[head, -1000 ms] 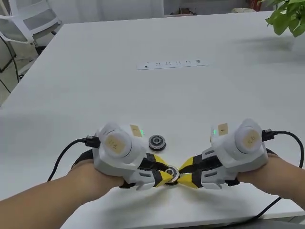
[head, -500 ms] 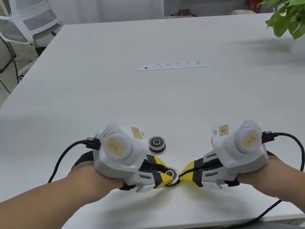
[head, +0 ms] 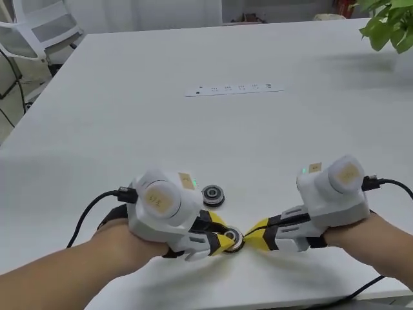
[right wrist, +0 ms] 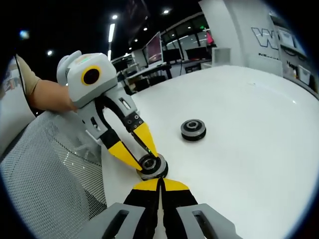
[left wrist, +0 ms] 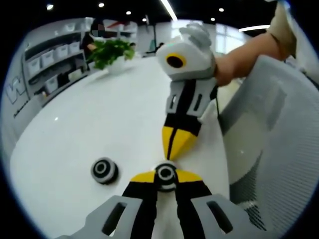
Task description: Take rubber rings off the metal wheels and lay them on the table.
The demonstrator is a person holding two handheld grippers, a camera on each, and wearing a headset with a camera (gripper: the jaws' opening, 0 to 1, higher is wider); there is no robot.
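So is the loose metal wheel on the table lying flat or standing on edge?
Lying flat: the loose metal wheel rests on the white table with its round face and hub pointing up.

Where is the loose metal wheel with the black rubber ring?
The loose metal wheel lies on the white table in the head view, just beyond the left gripper.

Both grippers sit low at the near edge, tips aimed at each other and almost meeting in the middle. The left gripper [head: 227, 240] points in from the left, its jaws clamped on a metal wheel [head: 233, 236]. The right gripper [head: 253, 232] points in from the right, jaws pressed together into one point right at that wheel's rim (can't tell if it's pinching anything). The left hand [head: 117, 237] and right hand [head: 366, 236] wrap the bodies from behind, with bare forearms [head: 51, 274] running back toward the near corners.
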